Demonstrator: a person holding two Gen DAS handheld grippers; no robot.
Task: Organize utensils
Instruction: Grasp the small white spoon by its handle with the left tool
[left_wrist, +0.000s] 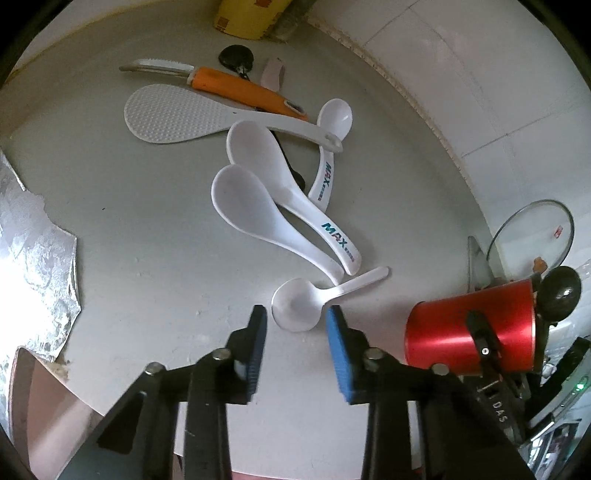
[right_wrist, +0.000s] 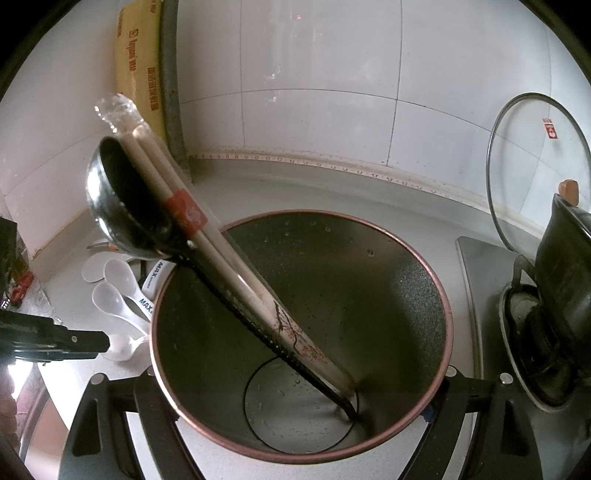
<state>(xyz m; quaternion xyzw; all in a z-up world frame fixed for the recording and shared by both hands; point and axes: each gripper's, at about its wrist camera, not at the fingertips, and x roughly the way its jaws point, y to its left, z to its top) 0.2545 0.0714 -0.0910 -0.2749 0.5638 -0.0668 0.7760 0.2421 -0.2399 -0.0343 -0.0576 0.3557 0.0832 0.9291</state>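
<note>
Spoons lie scattered ahead; left gripper (left_wrist: 295, 314) brackets the small spoon (left_wrist: 295, 308), pads not yet gripping. Right gripper (right_wrist: 299, 413) clasps the red cup (right_wrist: 406, 266), steadying it for utensils.

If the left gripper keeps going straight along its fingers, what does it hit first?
Most likely the small white spoon: its bowl lies just ahead of the left gripper, between the fingertips, on the counter. Nothing visible stands in between, though depth is hard to judge.
</note>
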